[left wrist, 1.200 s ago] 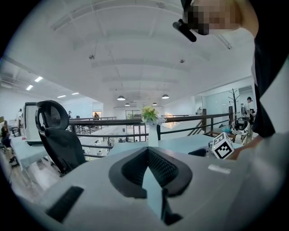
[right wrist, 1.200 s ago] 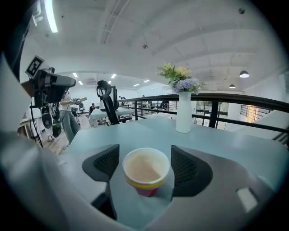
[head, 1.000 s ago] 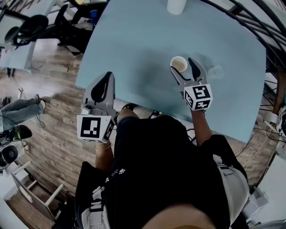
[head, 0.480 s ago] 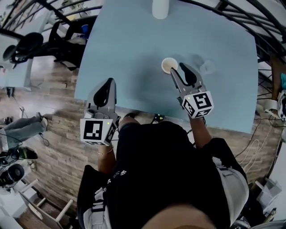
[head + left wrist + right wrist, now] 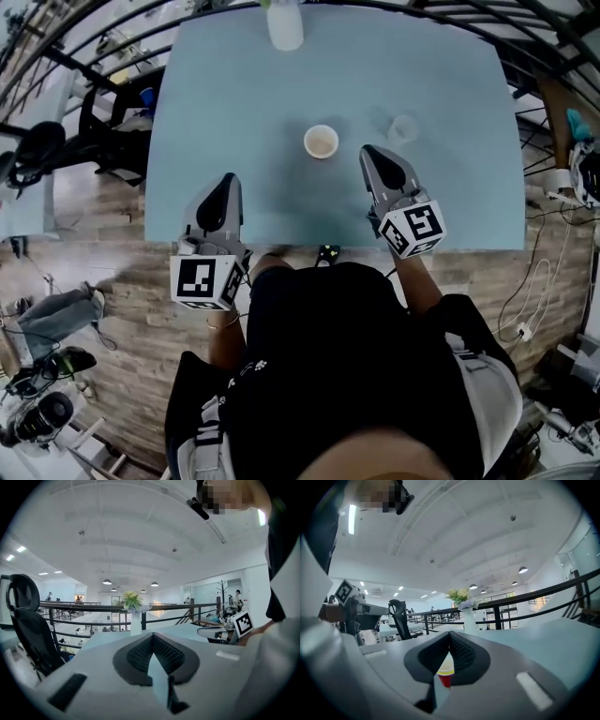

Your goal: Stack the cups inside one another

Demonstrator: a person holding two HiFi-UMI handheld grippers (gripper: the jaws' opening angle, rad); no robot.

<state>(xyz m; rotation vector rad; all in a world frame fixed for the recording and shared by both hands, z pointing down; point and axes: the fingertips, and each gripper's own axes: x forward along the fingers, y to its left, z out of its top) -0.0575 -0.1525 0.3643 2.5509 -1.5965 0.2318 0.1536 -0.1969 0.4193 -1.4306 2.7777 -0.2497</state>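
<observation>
The paper cup [image 5: 321,142] stands upright on the table [image 5: 234,103], with a clear cup [image 5: 403,127] near it on the right. It looks light and easy to crush, so take it gently by the wall below the rim. Near the paper cup, the right gripper [image 5: 377,157] has just closed its jaws on nothing. The left gripper [image 5: 225,186], farther from the cup, is pressed together too.

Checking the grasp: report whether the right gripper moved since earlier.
Yes. The right gripper drew back from the cup toward the table's near edge, jaws just closed empty.
</observation>
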